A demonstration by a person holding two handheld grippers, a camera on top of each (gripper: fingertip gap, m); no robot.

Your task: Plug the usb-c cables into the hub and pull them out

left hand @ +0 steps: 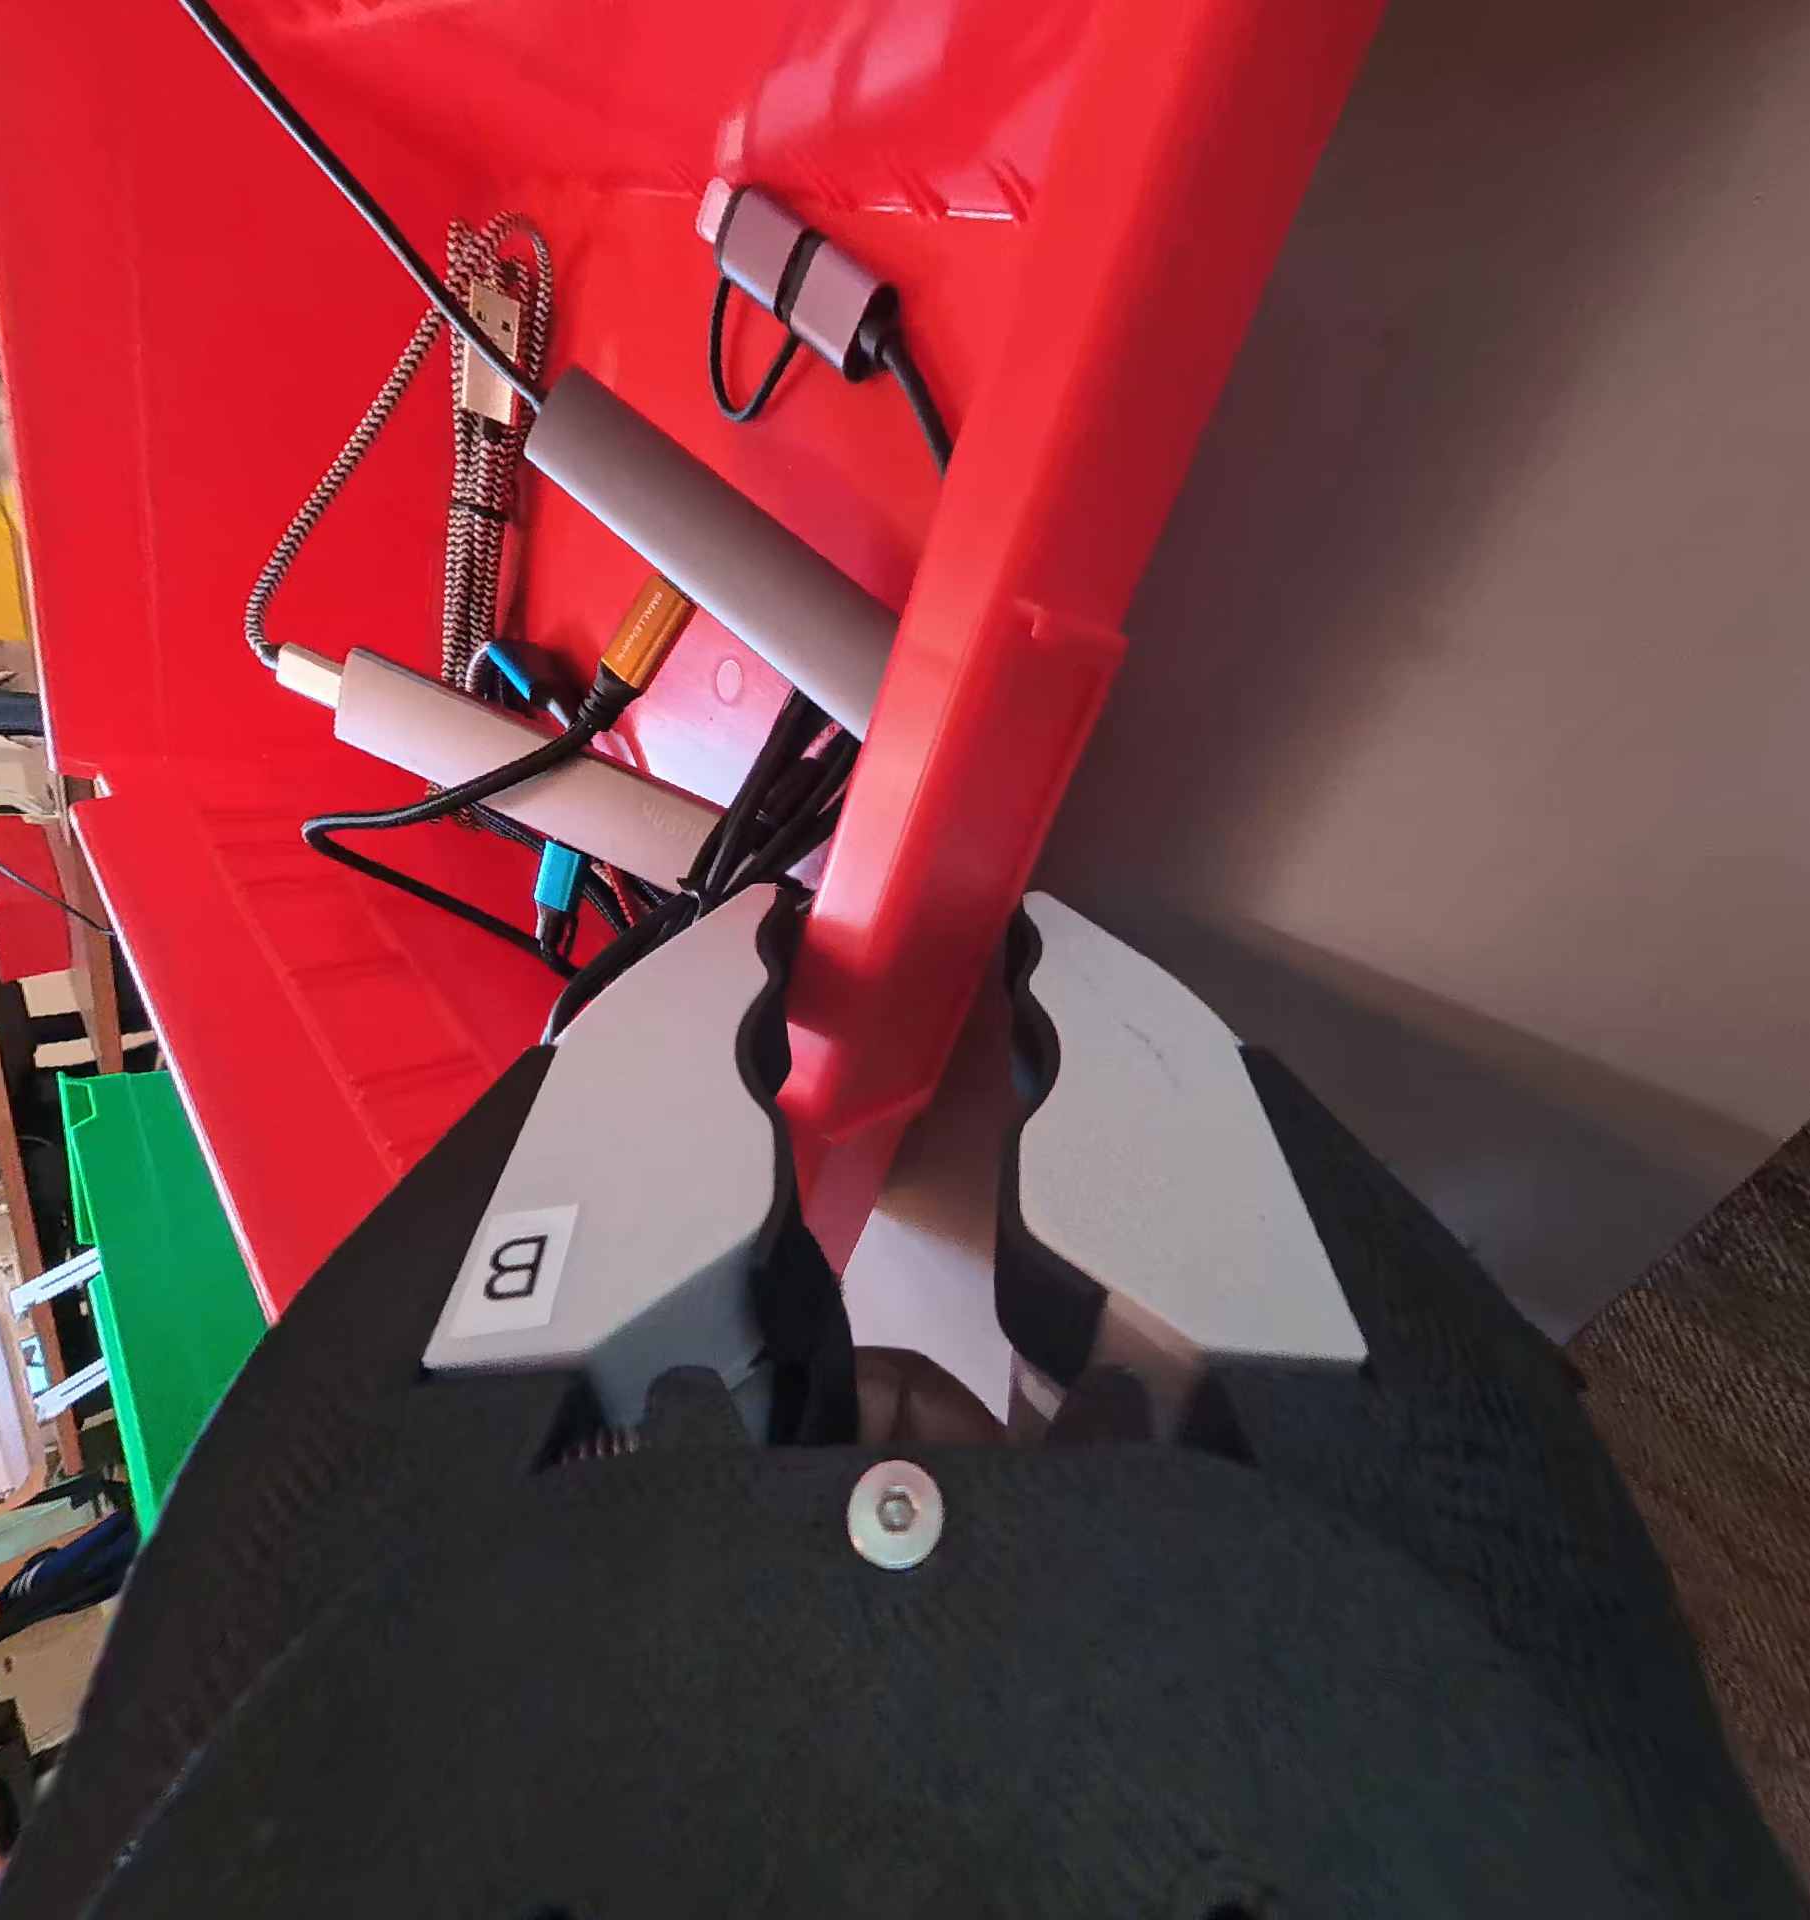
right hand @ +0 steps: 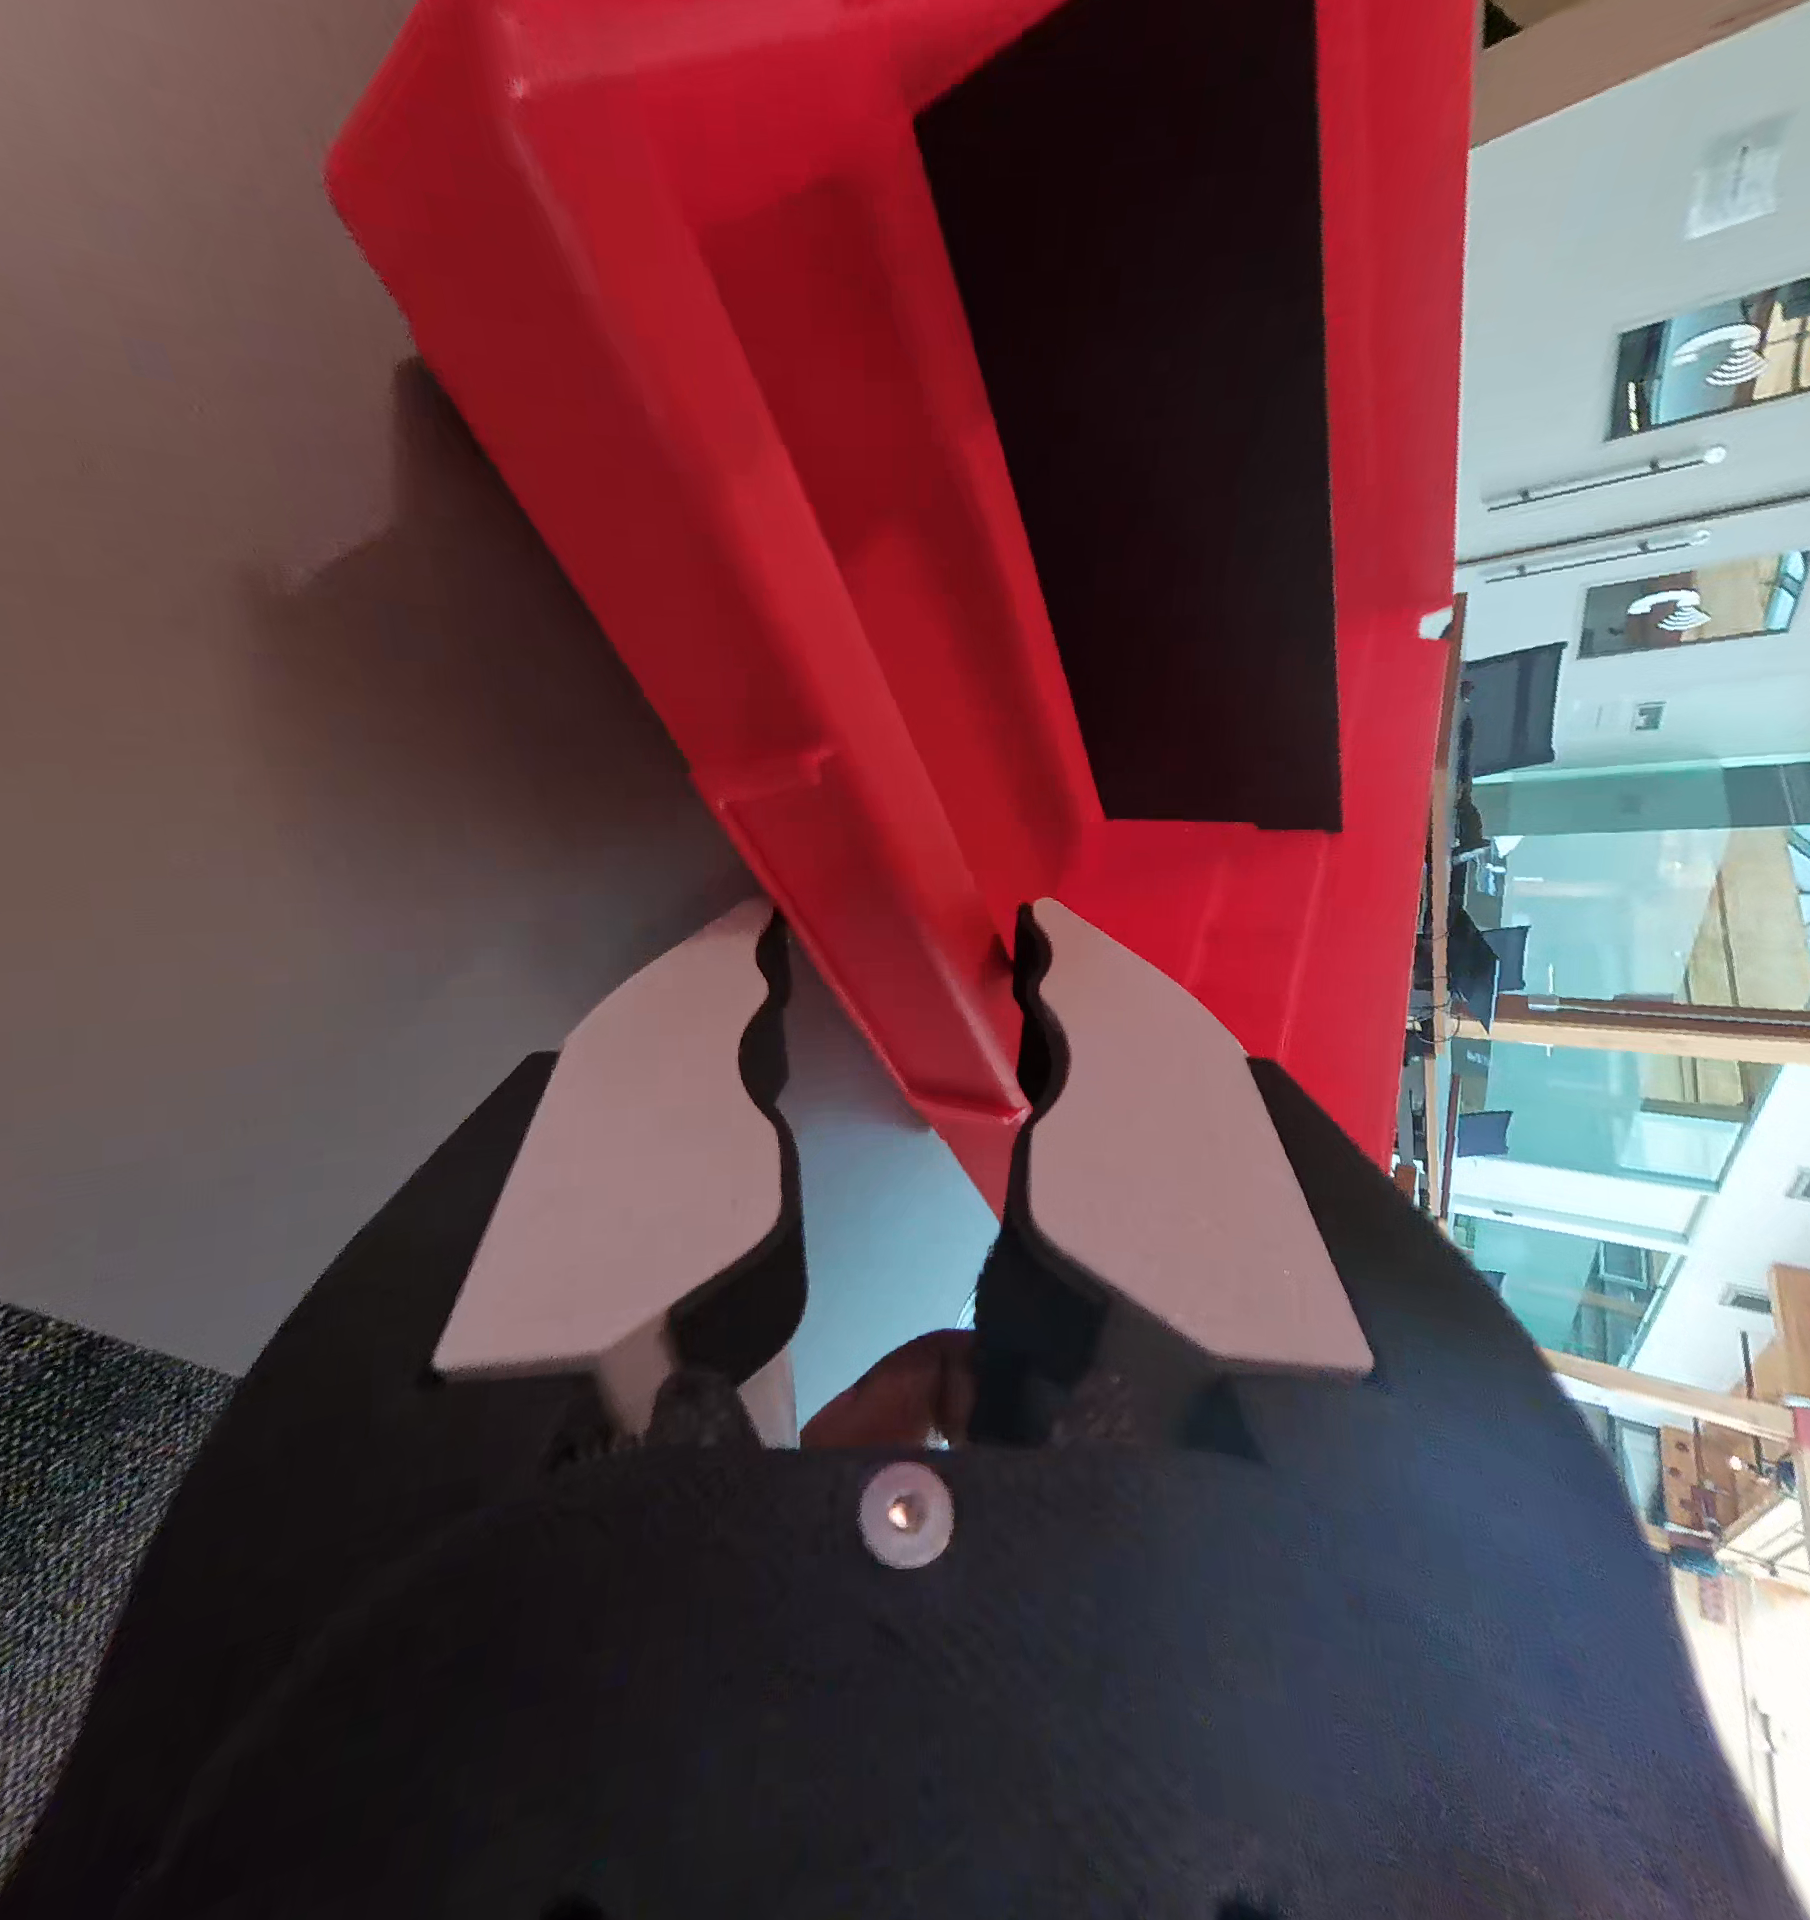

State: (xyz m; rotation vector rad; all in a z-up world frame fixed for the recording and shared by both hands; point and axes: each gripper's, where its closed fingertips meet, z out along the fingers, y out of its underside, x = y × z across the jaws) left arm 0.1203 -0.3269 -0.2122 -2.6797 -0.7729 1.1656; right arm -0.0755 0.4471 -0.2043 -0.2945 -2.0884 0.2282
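Observation:
A red bin (left hand: pixel 257 416) holds two long grey hubs (left hand: pixel 714 561) (left hand: pixel 506 743), a small grey adapter pair (left hand: pixel 797 275), an orange-sleeved plug (left hand: pixel 646 634), a blue-sleeved plug (left hand: pixel 558 878), a braided cable with a rose-gold plug (left hand: pixel 485 353) and black cables. My left gripper (left hand: pixel 896 925) straddles the bin's rim and is closed on it, one finger inside the bin and one outside. In the right wrist view my right gripper (right hand: pixel 896 925) is closed on another rim of the red bin (right hand: pixel 672 520). From there the contents are hidden.
The bin rests against a grey surface (left hand: pixel 1503 520). A black panel (right hand: pixel 1140 468) sits on the bin's outer face. A green bin (left hand: pixel 142 1247) and cluttered shelving stand beyond the red bin. Dark carpet (left hand: pixel 1763 1455) shows at the edge. Across from one pair of fingers to the other is roughly 80 centimetres.

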